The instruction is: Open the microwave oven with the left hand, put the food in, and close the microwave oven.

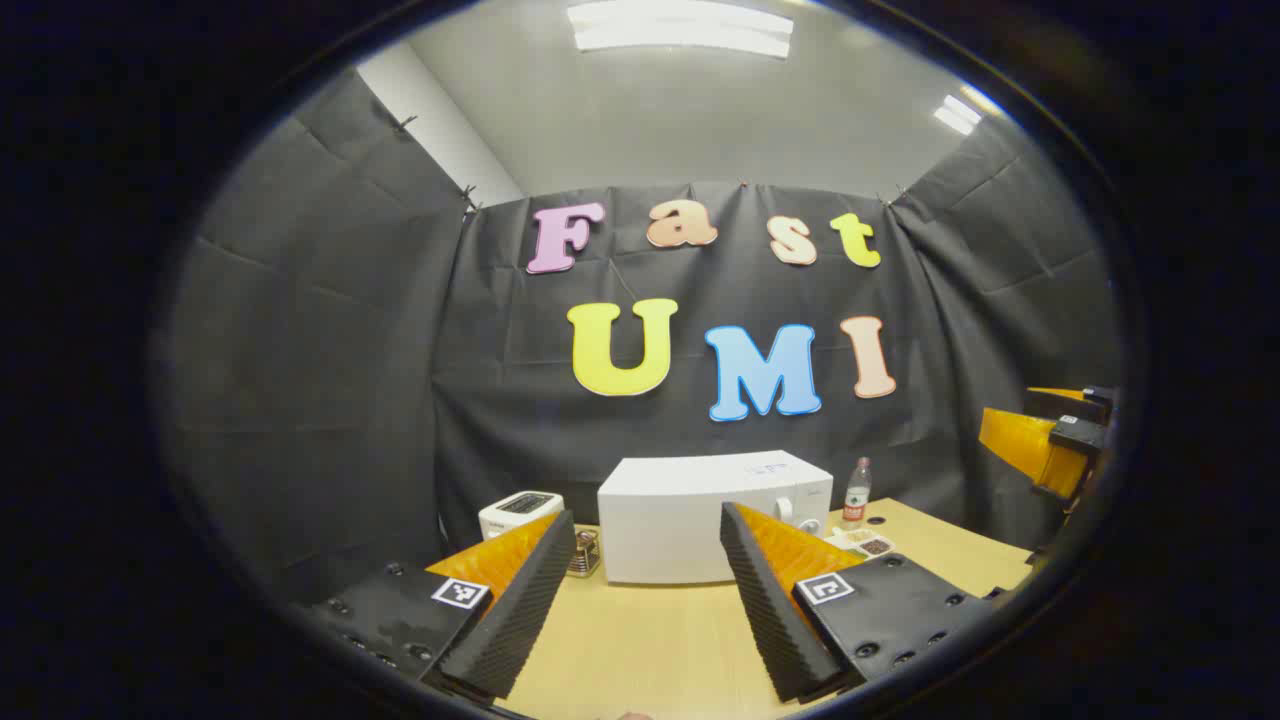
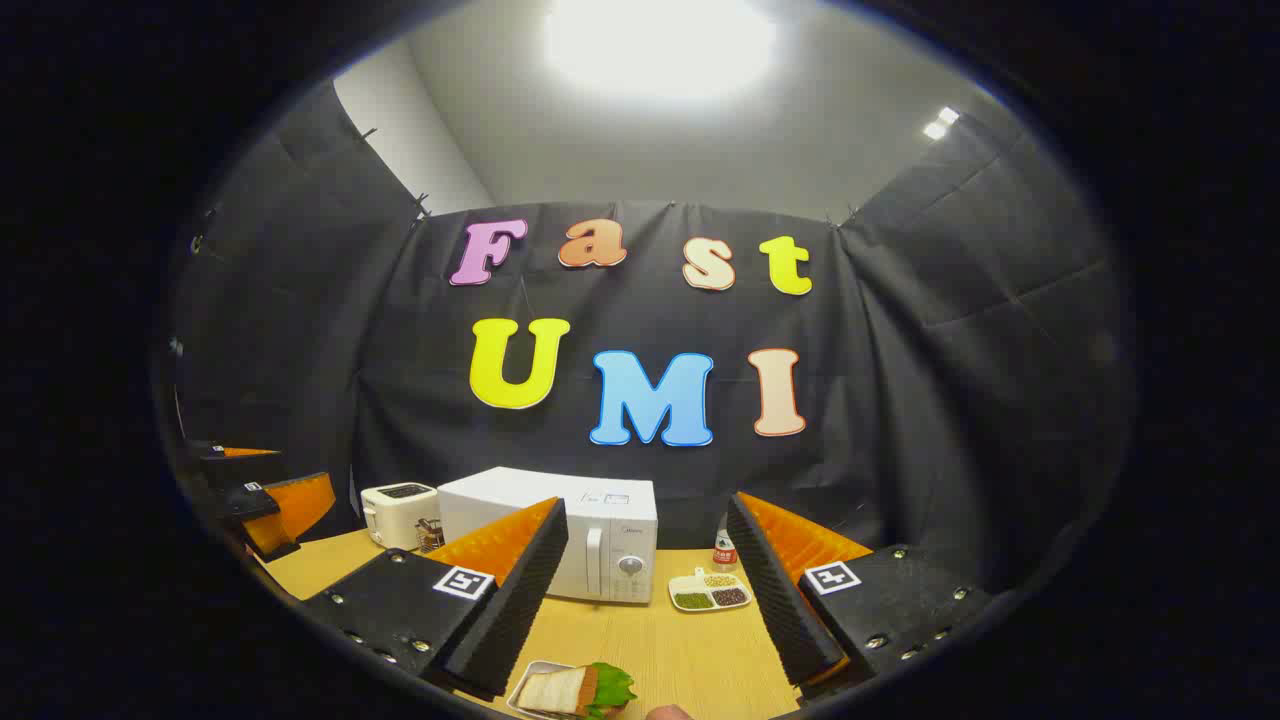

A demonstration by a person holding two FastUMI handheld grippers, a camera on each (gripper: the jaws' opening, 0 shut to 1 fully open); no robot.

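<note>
A white microwave oven (image 1: 700, 515) stands shut at the back of the wooden table (image 1: 650, 640); in the right gripper view the microwave (image 2: 590, 535) shows its handle and dial. My left gripper (image 1: 648, 545) is open, some way in front of the microwave, nothing between its fingers. My right gripper (image 2: 650, 540) is open too, above a small tray with a sandwich (image 2: 575, 690) of bread and lettuce near the table's front edge. The right gripper (image 1: 1050, 440) also shows at the far right of the left gripper view, and the left gripper (image 2: 270, 500) at the far left of the right gripper view.
A white toaster (image 1: 520, 513) stands left of the microwave, with a small dark object (image 1: 584, 553) beside it. Right of the microwave stand a bottle (image 1: 856, 492) and a white divided dish of beans (image 2: 710, 592). Black cloth walls close in the booth.
</note>
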